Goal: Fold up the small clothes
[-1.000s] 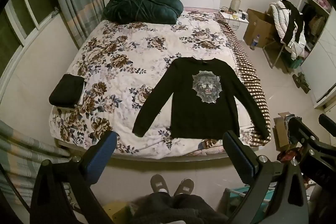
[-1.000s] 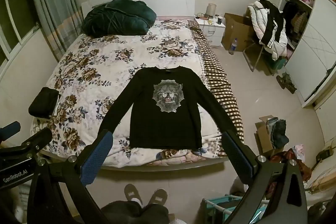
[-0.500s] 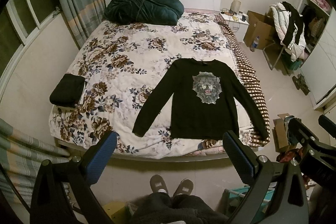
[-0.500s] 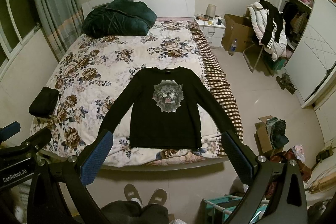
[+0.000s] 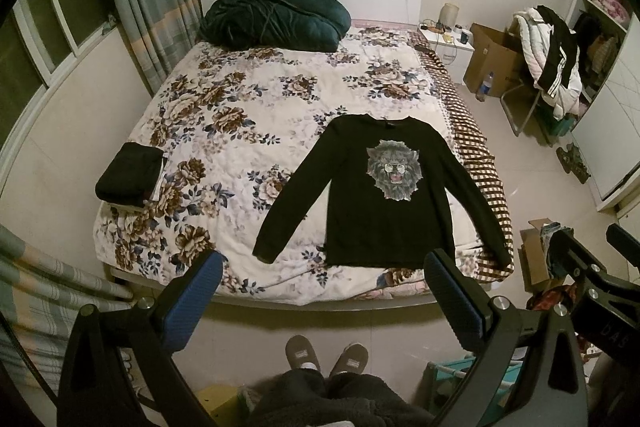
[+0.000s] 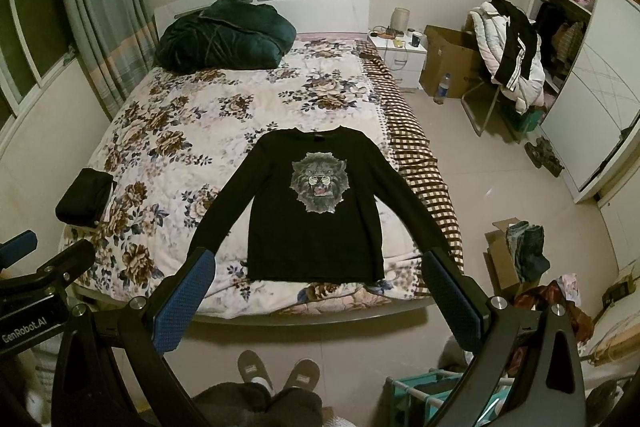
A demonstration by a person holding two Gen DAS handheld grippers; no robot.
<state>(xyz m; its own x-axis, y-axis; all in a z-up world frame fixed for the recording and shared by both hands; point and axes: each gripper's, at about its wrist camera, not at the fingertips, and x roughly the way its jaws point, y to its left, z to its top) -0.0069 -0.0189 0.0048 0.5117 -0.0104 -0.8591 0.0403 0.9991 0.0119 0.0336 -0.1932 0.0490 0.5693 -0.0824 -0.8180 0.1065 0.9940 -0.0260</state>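
A black long-sleeved shirt [image 5: 384, 195] with a lion print lies flat, sleeves spread, on the bed [image 5: 240, 115] near its foot end. A folded dark garment [image 5: 128, 174] sits at the bed's far left edge. Left gripper [image 5: 322, 285] and right gripper [image 6: 320, 281] hover above the bed's foot, jaws wide apart, holding nothing.

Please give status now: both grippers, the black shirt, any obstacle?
Left gripper open, right gripper open, both empty, above the floor short of the bed. Black shirt flat, unfolded, sleeves spread. Nothing on it; folded dark pile lies apart.
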